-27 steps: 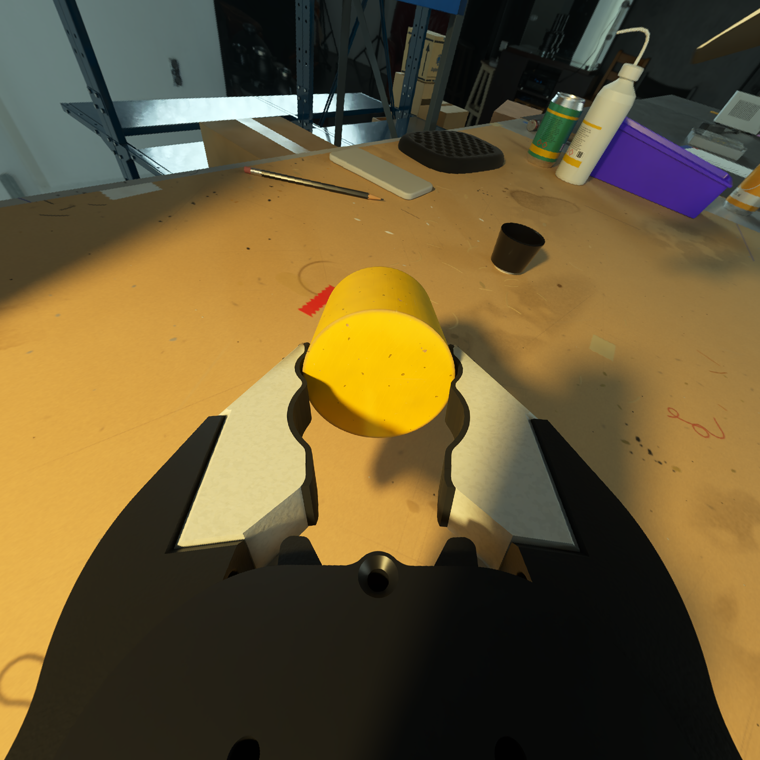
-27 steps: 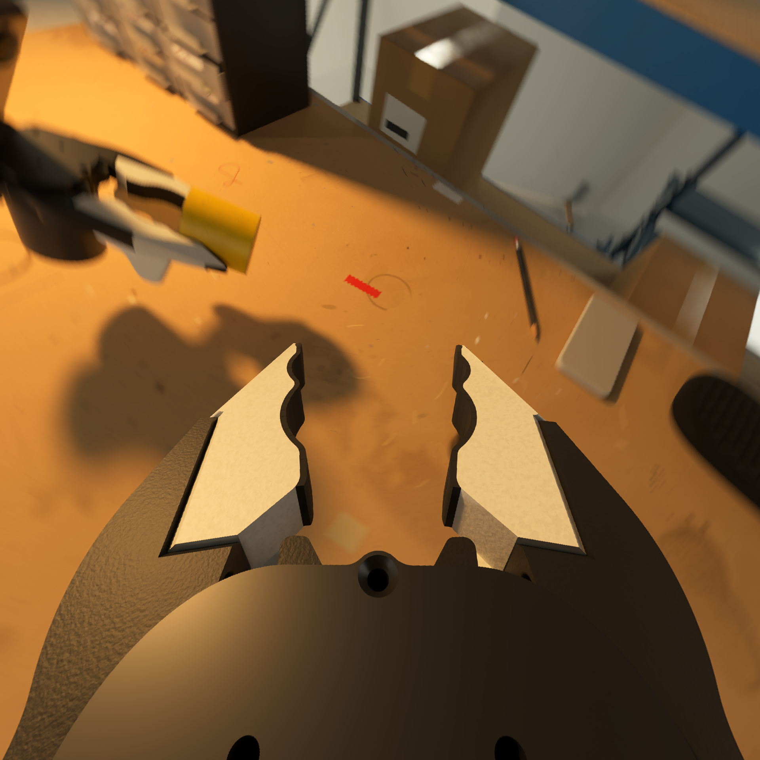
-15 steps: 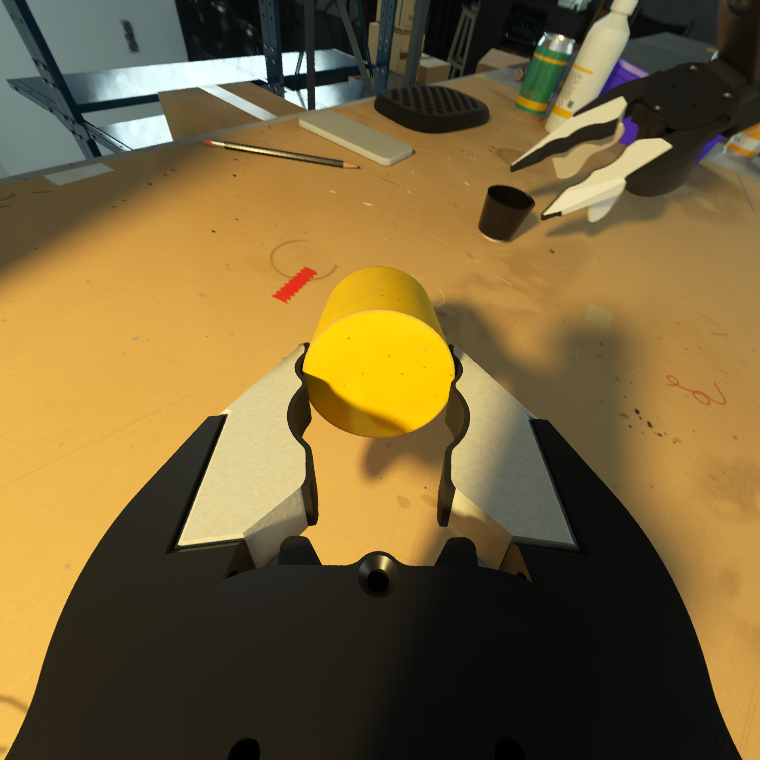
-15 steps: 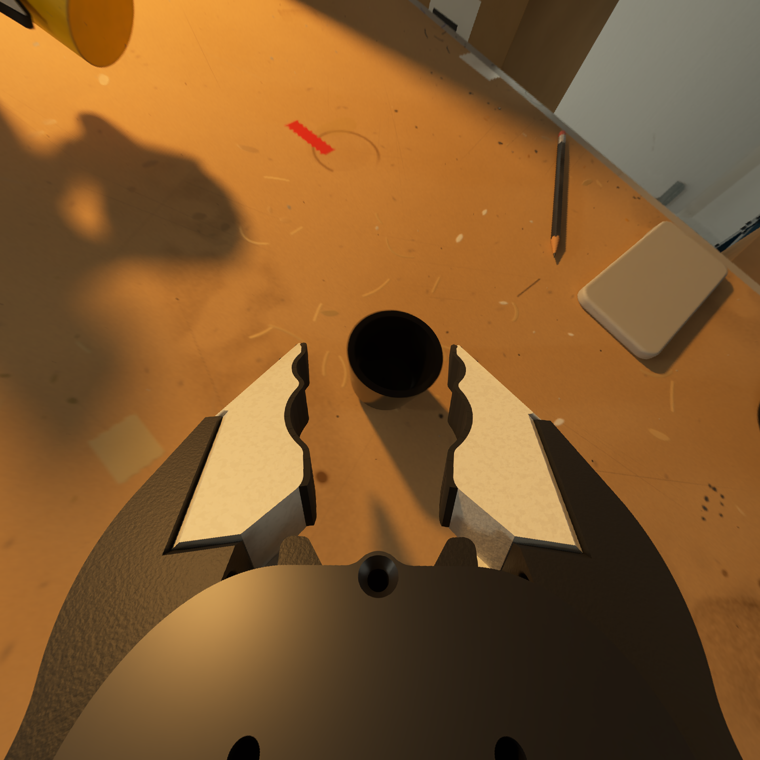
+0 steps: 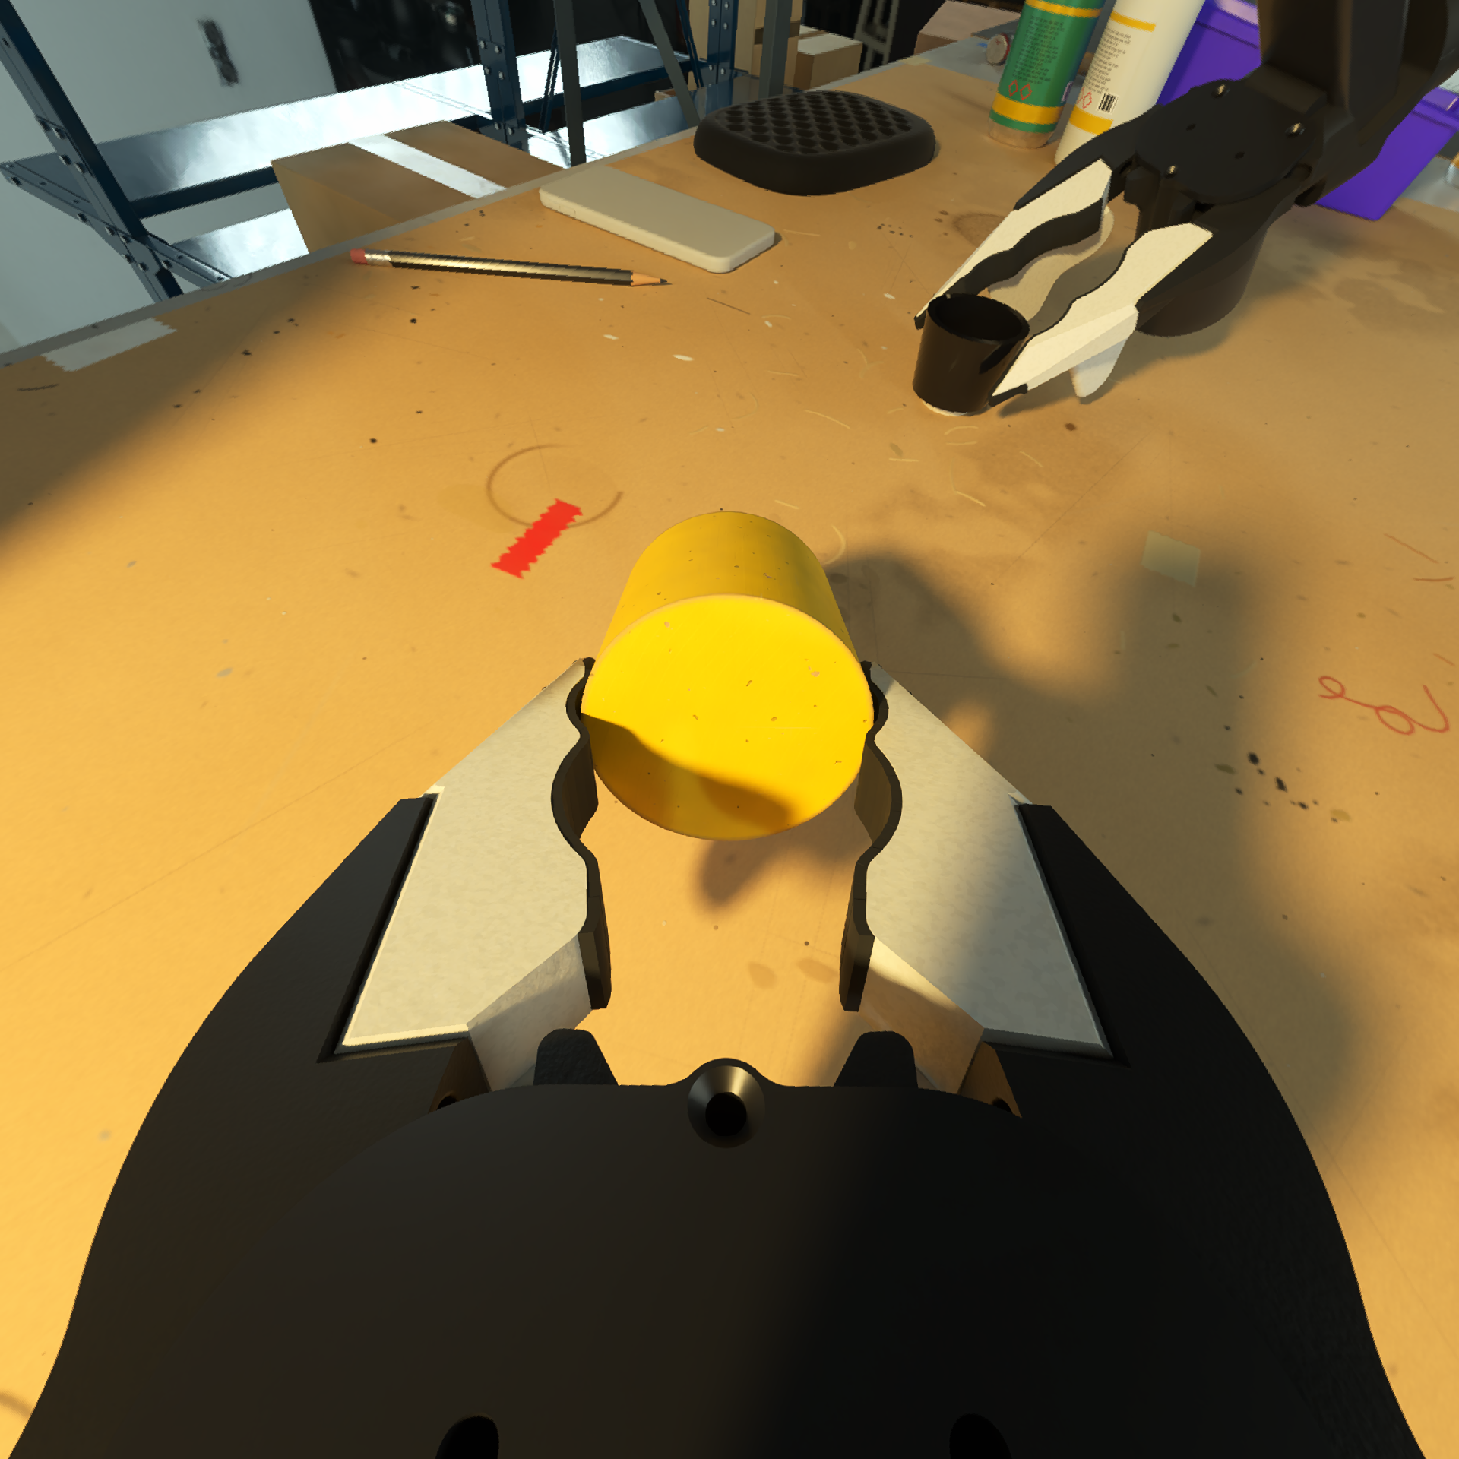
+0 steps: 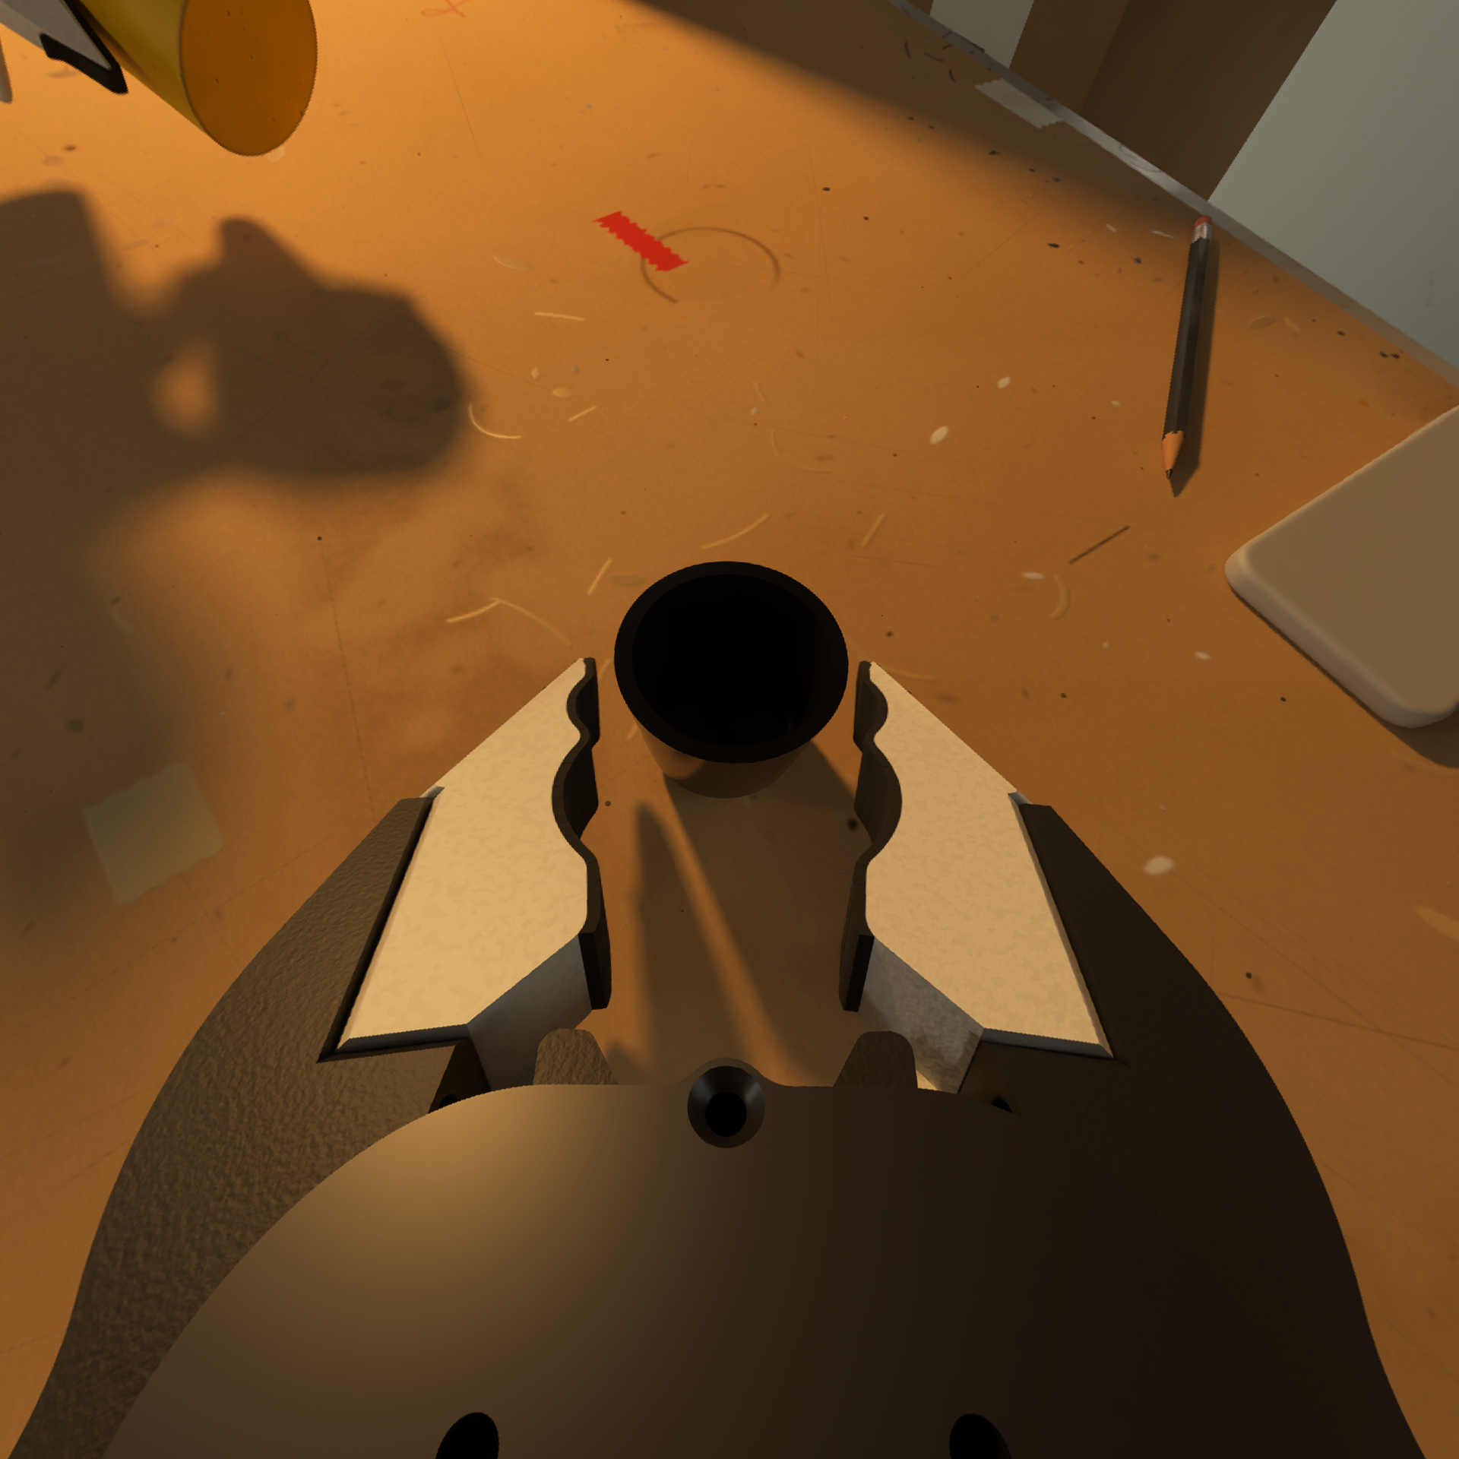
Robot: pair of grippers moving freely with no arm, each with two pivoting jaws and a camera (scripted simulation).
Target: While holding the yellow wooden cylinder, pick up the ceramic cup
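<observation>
Left claw [image 5: 726, 687] clamped on the yellow wooden cylinder [image 5: 726, 710], held lying flat above the bench [image 5: 237, 631], flat end toward the camera; beyond it, a red tape scrap [image 5: 537, 538]. Right claw [image 6: 726, 695] spread wide, its fingertips [image 6: 580, 683] flanking the upright black ceramic cup [image 6: 730, 671], which stands on the bench, a small gap visible on each side; pencil [image 6: 1184, 347] farther right
</observation>
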